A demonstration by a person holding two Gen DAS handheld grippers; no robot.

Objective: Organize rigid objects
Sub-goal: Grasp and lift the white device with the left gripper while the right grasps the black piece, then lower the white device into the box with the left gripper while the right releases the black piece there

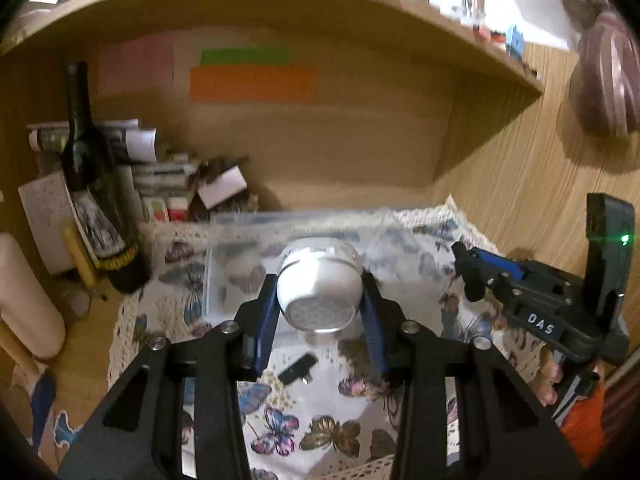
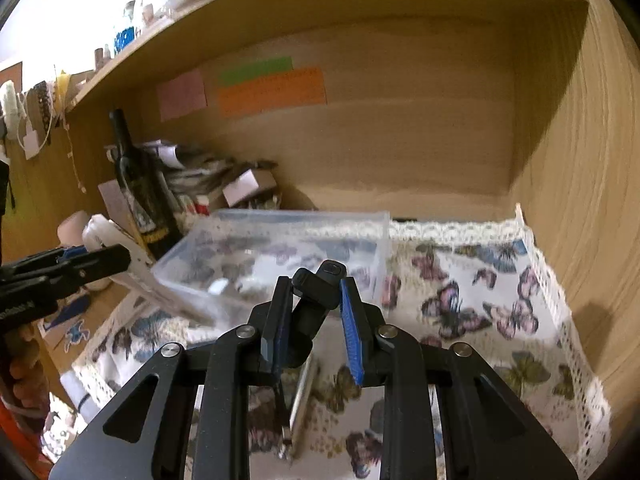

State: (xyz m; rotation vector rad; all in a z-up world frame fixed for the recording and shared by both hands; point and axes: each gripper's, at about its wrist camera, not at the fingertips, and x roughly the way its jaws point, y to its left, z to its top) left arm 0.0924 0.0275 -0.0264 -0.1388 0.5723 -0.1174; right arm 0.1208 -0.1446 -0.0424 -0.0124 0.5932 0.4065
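Observation:
My left gripper [image 1: 320, 292] is shut on a round white jar [image 1: 318, 280] with a glittery silver end, held above the front edge of a clear plastic bin [image 1: 224, 264]. My right gripper [image 2: 316, 292] is shut on a small black plastic device [image 2: 316, 300], held in front of the same bin [image 2: 372, 224]. The right gripper also shows at the right in the left wrist view [image 1: 472, 276]. A small black stick-shaped object [image 1: 298, 368] lies on the butterfly cloth [image 1: 304, 432] under the left gripper. A silver pen [image 2: 302, 396] lies on the cloth [image 2: 500, 312] under the right gripper.
A dark wine bottle [image 1: 96, 184] stands left of the bin, with stacked papers and small boxes [image 1: 168, 176] behind it. A wooden shelf [image 1: 280, 4] runs overhead and a wood side wall [image 2: 580, 200] closes the right. Coloured paper notes [image 2: 272, 88] are on the back panel.

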